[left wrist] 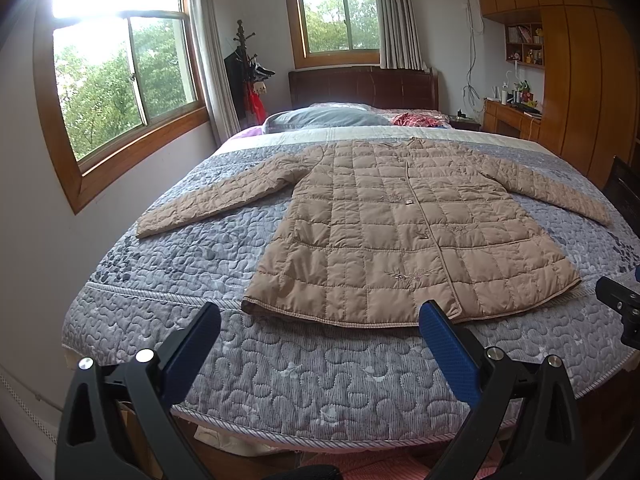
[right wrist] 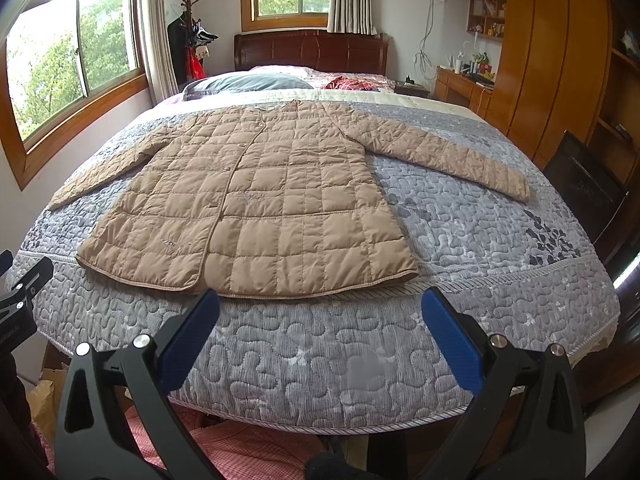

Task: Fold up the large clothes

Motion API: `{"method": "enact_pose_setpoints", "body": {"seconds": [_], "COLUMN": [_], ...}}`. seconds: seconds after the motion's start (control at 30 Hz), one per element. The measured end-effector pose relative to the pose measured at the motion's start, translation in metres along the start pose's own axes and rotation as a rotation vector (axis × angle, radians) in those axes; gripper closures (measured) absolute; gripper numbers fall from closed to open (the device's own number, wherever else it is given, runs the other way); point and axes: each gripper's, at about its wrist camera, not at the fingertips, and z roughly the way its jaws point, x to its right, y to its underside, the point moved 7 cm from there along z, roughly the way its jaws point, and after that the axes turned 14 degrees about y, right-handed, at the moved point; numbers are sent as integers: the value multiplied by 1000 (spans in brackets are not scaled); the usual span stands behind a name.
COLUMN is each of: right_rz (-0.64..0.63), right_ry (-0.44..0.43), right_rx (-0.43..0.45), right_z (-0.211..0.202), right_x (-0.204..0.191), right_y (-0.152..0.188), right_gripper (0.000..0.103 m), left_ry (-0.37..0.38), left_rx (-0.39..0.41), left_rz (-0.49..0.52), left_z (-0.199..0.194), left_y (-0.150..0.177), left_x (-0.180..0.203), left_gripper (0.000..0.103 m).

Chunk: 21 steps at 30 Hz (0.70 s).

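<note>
On grey quilted bedspread (left wrist: pixel 248 364): tan quilted coat (left wrist: pixel 400 232), flat, front up, buttoned, sleeves outspread. Left gripper (left wrist: pixel 320 320) and right gripper (right wrist: pixel 320 308) near hem, wide apart, empty.

Daylight floods in through the side window (left wrist: pixel 120 76), blowing out its upper pane in glare. Fisheye distortion bows the bed (right wrist: pixel 460 208) and walls, with dark vignetted corners; focus stays sharp.

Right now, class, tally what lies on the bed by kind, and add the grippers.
Quilted tan coat: 1
Grey pillow: 1
Red checked cloth: 1
Grippers, both open: 2, left gripper and right gripper
Total: 5
</note>
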Motion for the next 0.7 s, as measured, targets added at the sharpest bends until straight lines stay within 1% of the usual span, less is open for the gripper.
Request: {"method": "enact_pose_setpoints", "body": {"seconds": [0.43, 0.7], "right_rz": [-4, -11], "right_ry": [-2, -7], "right_rx": [-1, -9], "right_z": [0, 11], "right_x": [-2, -4], "right_y": [-1, -6], "right_gripper": [3, 3], "left_ry": [-2, -11], "left_rx": [1, -14], "left_rz": [1, 5], "left_z": [0, 6], "left_y": [1, -3], "left_x": [-1, -4], "left_gripper": [4, 4]}}
